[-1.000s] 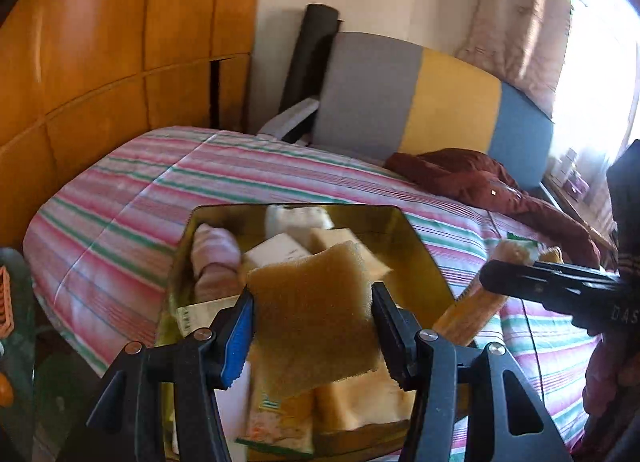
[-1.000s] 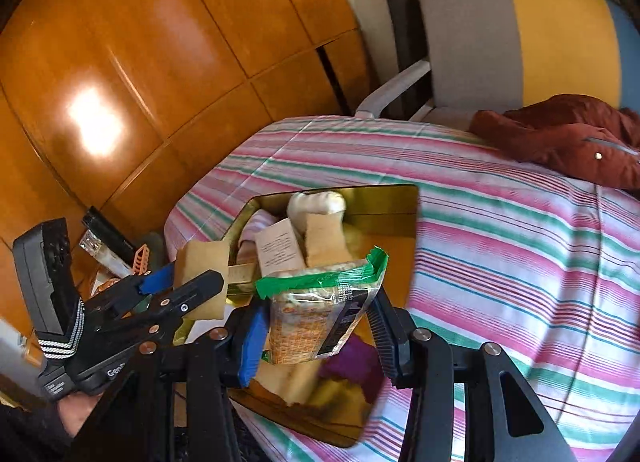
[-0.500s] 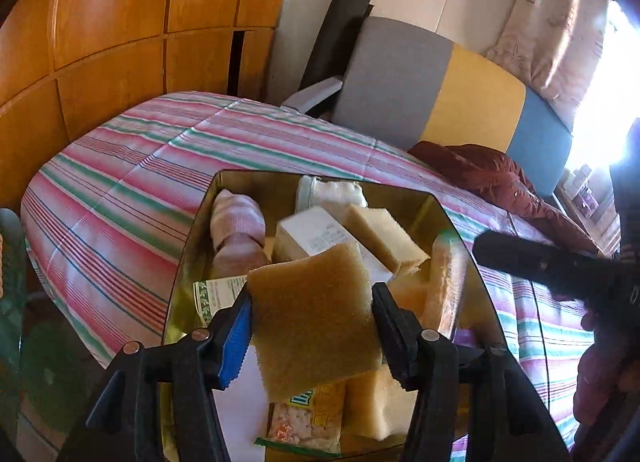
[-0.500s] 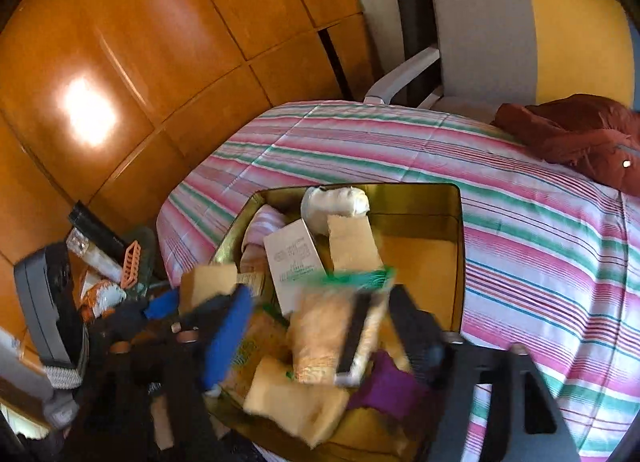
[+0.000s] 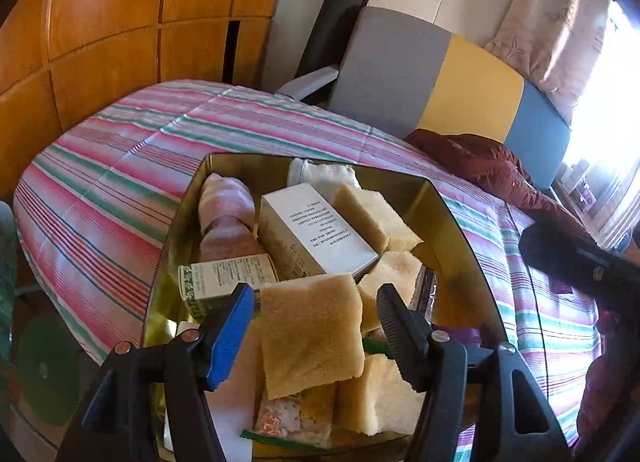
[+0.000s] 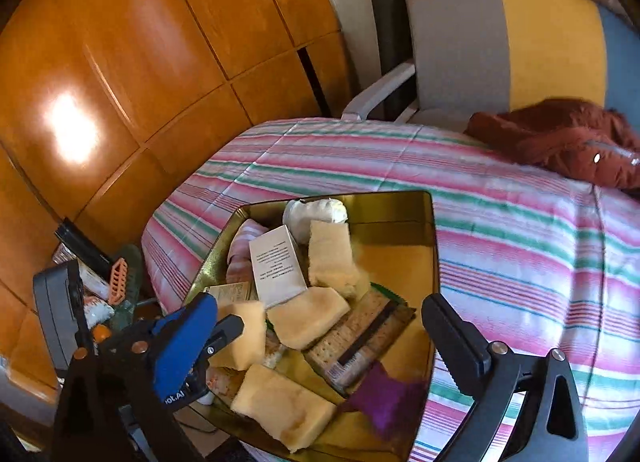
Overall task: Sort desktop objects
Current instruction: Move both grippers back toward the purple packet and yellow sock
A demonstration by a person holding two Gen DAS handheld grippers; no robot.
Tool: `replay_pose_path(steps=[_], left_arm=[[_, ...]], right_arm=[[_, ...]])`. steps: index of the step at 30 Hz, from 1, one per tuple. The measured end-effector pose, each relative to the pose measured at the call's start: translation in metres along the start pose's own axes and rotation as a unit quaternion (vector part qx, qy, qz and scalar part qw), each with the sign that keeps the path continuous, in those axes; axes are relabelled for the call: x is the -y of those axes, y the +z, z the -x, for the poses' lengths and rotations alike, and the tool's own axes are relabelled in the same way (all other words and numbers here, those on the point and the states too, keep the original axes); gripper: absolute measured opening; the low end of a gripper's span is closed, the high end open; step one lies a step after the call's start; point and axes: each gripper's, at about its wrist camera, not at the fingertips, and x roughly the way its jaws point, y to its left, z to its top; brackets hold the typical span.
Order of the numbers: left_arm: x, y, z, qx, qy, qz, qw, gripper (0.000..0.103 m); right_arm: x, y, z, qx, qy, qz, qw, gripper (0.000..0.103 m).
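A gold tin (image 5: 248, 159) (image 6: 400, 194) on the striped table holds several sponges, a white box (image 5: 316, 238), rolled cloths and snack packs. My left gripper (image 5: 314, 294) hovers low over it, jaws opening. A tan sponge (image 5: 312, 338) lies between its fingers with a gap on each side, resting on the pile. My right gripper (image 6: 316, 306) is over the tin's near side, jaws opening wide with nothing between them. A cracker packet (image 6: 360, 338) lies in the tin below it, beside a purple item (image 6: 388, 394). The left gripper's finger (image 6: 228, 328) shows beside the sponge (image 6: 244, 336).
The striped tablecloth (image 6: 500, 246) spreads right of and behind the tin. A grey, yellow and blue chair (image 5: 440, 77) stands behind, with a maroon jacket (image 6: 568, 141) at the table's far edge. Wooden wall panels (image 6: 160, 61) stand at the left, with clutter (image 6: 116, 282) below the table's edge.
My right gripper opened and the cracker packet dropped from it into the tin. My left gripper sank toward the tin and its jaws widened off the sponge.
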Motion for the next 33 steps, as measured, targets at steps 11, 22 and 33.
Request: replay_pose_path(steps=[11,22,33], left_arm=[[0.006,0.006,0.028,0.04,0.046,-0.018,0.9979,0.065],[0.013,0.008,0.053,0.076,0.094,-0.03,0.9922,0.065],[0.029,0.006,0.064,0.087,0.1,-0.056,0.9896,0.065]], right_arm=[[-0.008,-0.018,0.007,0.012,-0.072,0.035,0.997,0.103],[-0.007,-0.034,0.021,0.014,-0.08,0.033,0.996,0.103],[0.016,-0.041,0.04,0.027,-0.099,0.007,0.995,0.103]])
